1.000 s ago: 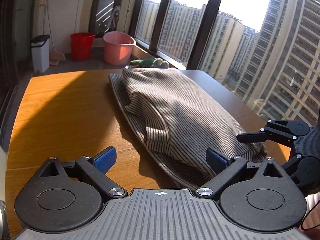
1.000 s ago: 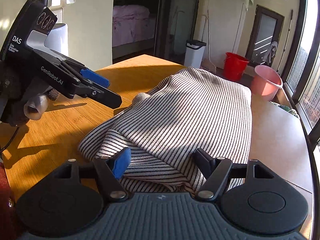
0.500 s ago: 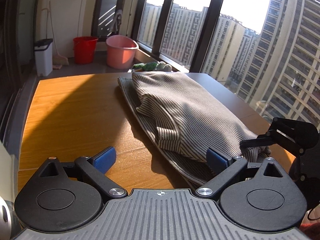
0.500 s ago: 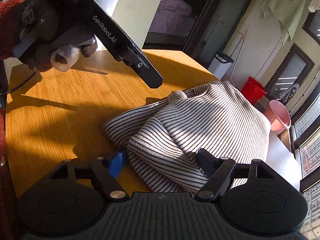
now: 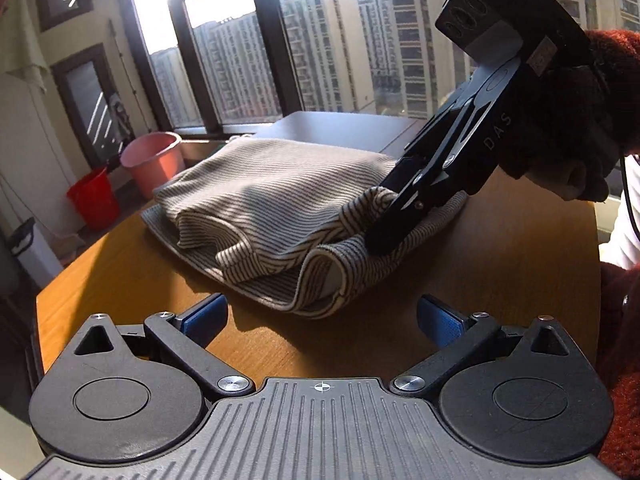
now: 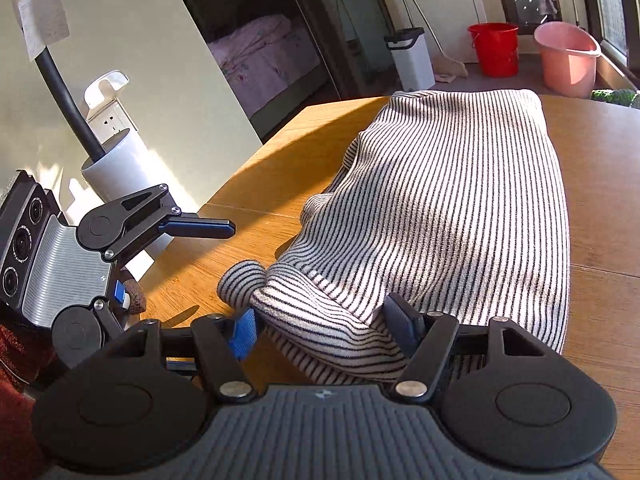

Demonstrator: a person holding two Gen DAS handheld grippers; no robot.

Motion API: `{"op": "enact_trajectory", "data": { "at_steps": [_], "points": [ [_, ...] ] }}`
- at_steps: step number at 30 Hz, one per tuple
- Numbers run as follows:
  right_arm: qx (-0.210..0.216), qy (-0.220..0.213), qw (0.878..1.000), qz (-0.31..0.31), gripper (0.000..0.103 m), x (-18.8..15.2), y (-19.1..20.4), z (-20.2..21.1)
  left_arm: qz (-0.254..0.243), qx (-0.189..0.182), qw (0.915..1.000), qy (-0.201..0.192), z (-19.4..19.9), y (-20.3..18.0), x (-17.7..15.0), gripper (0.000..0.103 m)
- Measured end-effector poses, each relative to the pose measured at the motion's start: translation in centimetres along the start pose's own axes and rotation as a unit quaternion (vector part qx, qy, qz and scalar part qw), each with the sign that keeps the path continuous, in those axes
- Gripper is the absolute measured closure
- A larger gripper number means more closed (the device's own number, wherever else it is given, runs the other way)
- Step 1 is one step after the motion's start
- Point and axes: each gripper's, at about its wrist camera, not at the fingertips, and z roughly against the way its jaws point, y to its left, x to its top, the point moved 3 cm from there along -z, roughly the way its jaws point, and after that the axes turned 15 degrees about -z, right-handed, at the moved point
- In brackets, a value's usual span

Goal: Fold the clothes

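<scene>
On the wooden counter point(image 6: 256, 184) the striped garment point(image 6: 452, 208) lies partly folded lengthwise, sleeve and hem bunched at the near end. Right tongs point(image 6: 320, 328) straddle that rolled near edge, jaws closing, fabric between the pads but not visibly pinched yet; probably setting up to lift the end over for the next fold. Left tongs point(image 5: 320, 316) hang wide open just short of the same edge, nothing between them, likely lining up to take the other corner so the end lifts evenly. Pink tub point(image 5: 154, 158) and red bucket point(image 5: 94, 200) sit on the floor beyond, well clear.
</scene>
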Motion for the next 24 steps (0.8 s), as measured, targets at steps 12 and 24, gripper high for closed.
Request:
{"op": "enact_trajectory", "data": {
  "at_steps": [12,24],
  "points": [
    [-0.006,-0.05,0.999,0.016,0.036,1.0,-0.3,2.5,-0.166,0.043,0.984,-0.049,-5.2,-3.5,3.0,0.025],
    [-0.243,-0.109,0.872,0.41,0.019,-5.5,4.1,0.6,0.22,-0.175,0.9578,-0.06,-6.8,5.7,0.9,0.04]
  ]
}}
